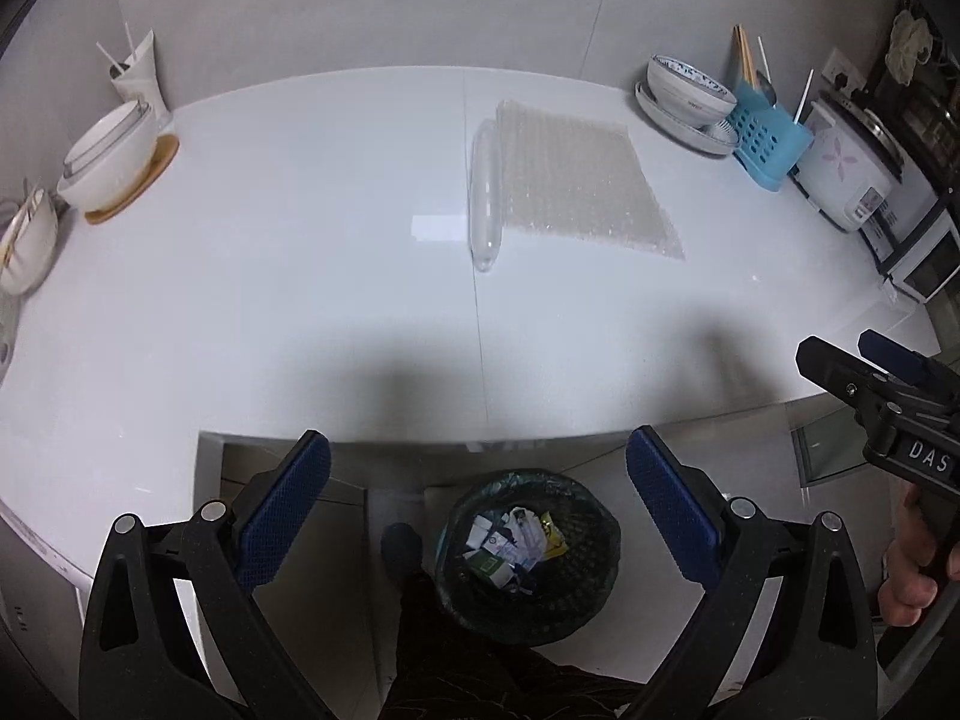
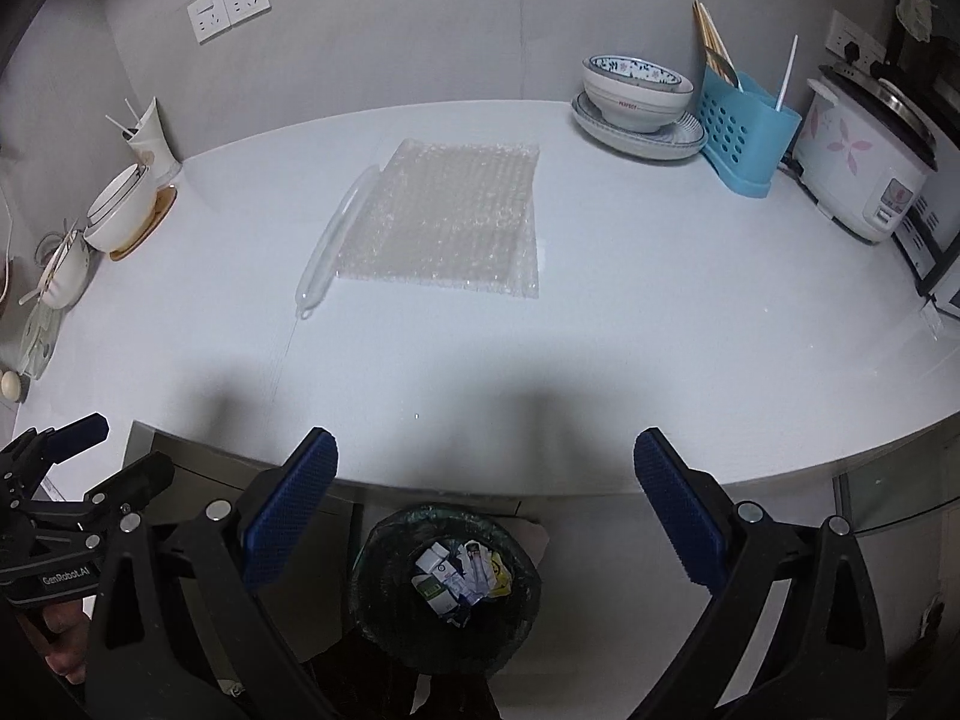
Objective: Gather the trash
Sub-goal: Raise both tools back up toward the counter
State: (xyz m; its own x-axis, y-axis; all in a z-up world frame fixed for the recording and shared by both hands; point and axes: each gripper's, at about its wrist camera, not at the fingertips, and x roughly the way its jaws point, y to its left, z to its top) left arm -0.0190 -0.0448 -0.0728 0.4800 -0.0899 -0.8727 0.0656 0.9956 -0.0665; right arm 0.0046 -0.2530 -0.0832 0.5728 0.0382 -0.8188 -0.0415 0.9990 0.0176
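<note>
A sheet of bubble wrap (image 1: 576, 180) (image 2: 450, 222) lies flat on the white table (image 1: 270, 276) (image 2: 660, 330), with a clear inflated air-pillow tube (image 1: 485, 198) (image 2: 336, 240) along its left edge. A black trash bin (image 1: 528, 552) (image 2: 447, 588) with paper scraps inside stands on the floor below the table's near edge. My left gripper (image 1: 480, 510) is open and empty above the bin; it also shows in the right wrist view (image 2: 108, 450). My right gripper (image 2: 486, 510) is open and empty above the bin, and shows at the right in the left wrist view (image 1: 840, 354).
White bowls (image 1: 108, 156) and a cup with straws (image 1: 141, 75) stand at the table's left. Stacked dishes (image 2: 636, 102), a blue cutlery basket (image 2: 744, 132) and a rice cooker (image 2: 864, 156) stand at the back right. A shoe (image 1: 402, 546) is beside the bin.
</note>
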